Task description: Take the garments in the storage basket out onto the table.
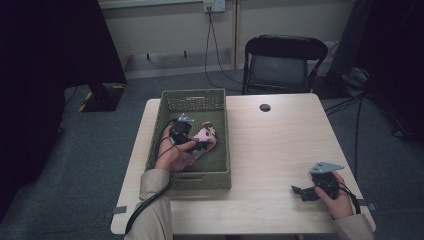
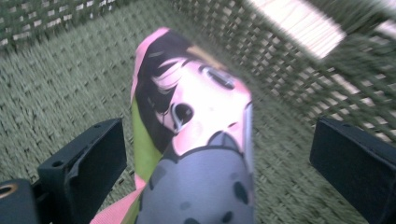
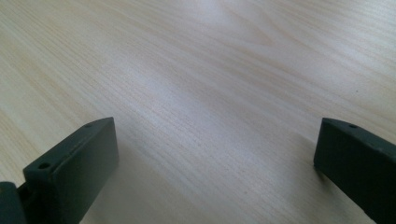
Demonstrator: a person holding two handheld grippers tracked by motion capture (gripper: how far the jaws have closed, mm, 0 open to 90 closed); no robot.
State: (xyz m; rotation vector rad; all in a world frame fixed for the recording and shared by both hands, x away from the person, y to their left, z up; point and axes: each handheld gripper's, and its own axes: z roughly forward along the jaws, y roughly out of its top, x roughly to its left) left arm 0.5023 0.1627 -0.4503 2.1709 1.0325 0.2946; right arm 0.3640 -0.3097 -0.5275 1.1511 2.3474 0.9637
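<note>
At the left of the high view, the person's left hand (image 1: 172, 156) reaches into a green woven basket (image 1: 222, 150) that stands on the left half of the light wooden tabletop (image 1: 270, 145). The left tool (image 1: 200, 145) sits low inside the basket, at a pink printed pouch (image 1: 207, 135) lying on the basket floor near its right wall. In the left gripper view the pouch (image 2: 196, 121), pink with black, lime-green and grey cartoon printing, rises between the two black jaws, which stand wide apart on either side of it; neither jaw presses the pouch, so the left tool is released. The woven basket (image 2: 60, 79) floor and mesh wall surround it, slightly blurred. A black cable (image 1: 145, 205) trails from the left tool past the beige sleeve (image 1: 152, 200).

Farther right, a small dark round disc (image 1: 265, 107) lies near the tabletop's far edge, and a black folding chair (image 1: 280, 62) stands beyond the tabletop. At the near right corner, the right hand (image 1: 335, 197) holds the right tool (image 1: 300, 192) just above bare wood, well apart from the basket, pointing left. The right gripper view shows its jaws spread wide over the tabletop (image 3: 201, 93), released with nothing between them.
</note>
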